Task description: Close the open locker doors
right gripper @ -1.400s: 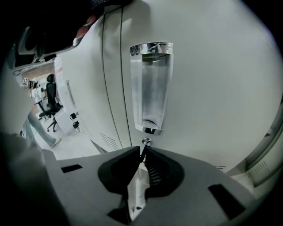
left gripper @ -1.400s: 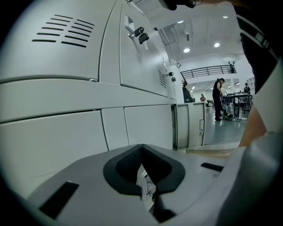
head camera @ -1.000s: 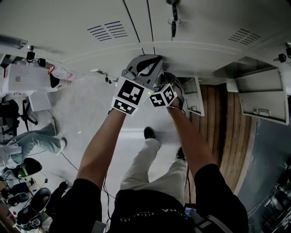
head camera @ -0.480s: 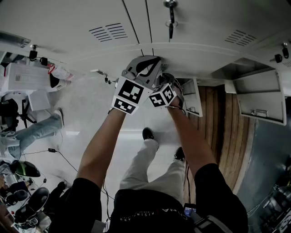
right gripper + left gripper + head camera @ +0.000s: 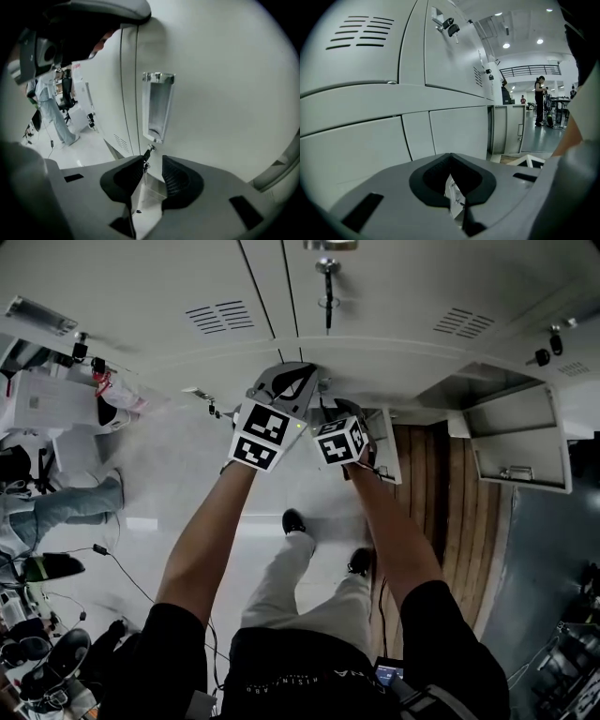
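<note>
The fingers (image 5: pixel 179 180) of the right gripper (image 5: pixel 153 162) stand apart, having just been opening, and they grip nothing. A small key (image 5: pixel 147 153) dangles just past the left finger's tip, not pinched. The left gripper (image 5: pixel 450 156) has its tips met, clenched on nothing I can make out.

The open locker door (image 5: pixel 388 442) juts out from the bottom row, just right of the right gripper and toward the wooden floor strip (image 5: pixel 450 521). A second open door (image 5: pixel 520 437) hangs further right, well apart from both hands. Above the key, a clear label pocket (image 5: pixel 158 105) sits on a pale door panel (image 5: pixel 225 93); whether that panel is the jutting door I cannot tell. Both grippers are close together, low against the locker bank (image 5: pixel 422 296).

With the grip released, an unlatched door could swing back out. On the next push a spread finger could hook the key and twist it. The two grippers are almost touching and may knock each other.
</note>
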A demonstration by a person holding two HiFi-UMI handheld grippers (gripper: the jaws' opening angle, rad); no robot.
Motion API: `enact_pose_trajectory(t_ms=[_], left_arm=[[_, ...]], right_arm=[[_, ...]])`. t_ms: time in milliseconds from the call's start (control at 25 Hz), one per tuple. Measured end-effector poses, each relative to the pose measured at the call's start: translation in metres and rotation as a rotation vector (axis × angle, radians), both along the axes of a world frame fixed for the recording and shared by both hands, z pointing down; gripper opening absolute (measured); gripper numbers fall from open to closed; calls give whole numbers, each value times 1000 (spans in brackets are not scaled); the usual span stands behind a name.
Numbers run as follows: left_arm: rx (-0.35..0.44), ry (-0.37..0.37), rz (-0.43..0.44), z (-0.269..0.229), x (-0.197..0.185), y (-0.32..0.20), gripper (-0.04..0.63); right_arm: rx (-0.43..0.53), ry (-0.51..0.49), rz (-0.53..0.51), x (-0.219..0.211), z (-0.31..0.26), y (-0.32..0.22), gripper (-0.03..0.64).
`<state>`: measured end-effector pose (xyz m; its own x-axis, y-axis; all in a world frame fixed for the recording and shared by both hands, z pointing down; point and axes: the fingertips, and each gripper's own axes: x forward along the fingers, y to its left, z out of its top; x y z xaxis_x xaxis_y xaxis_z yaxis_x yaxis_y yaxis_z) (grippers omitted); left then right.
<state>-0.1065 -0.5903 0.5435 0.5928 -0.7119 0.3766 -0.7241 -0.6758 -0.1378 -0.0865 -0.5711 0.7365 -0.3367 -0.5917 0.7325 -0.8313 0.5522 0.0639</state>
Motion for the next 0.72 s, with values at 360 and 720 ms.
enact_pose_trajectory(t_ms=[360,720], left_arm=[[-55,-23,-73,-12,6,7,20],[-93,13,-139,-44,21,48,20]], right_arm=[[-40,-197,19,36,-84,17,67],[45,-256,-40,71,-192,40,35]])
